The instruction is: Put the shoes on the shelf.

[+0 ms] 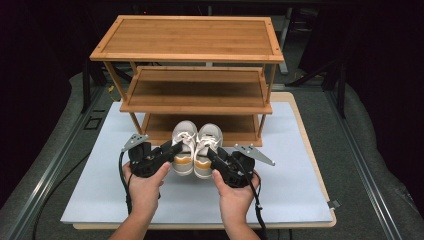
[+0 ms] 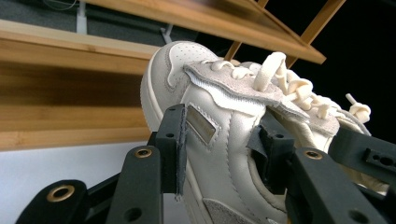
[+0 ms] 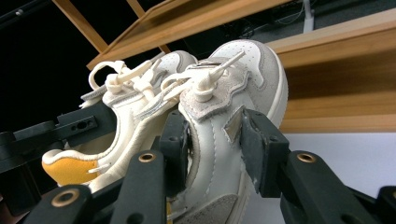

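Both forearms come in from the bottom of the high view, bare and roughly parallel, each hand wrapped around the body of its tool. The left gripper (image 1: 172, 151) angles inward toward the right, its jaws clamped on the wall of what it holds, one pad outside and one inside. The right gripper (image 1: 210, 152) mirrors it, angled inward to the left, its two jaws pressed likewise on their load.
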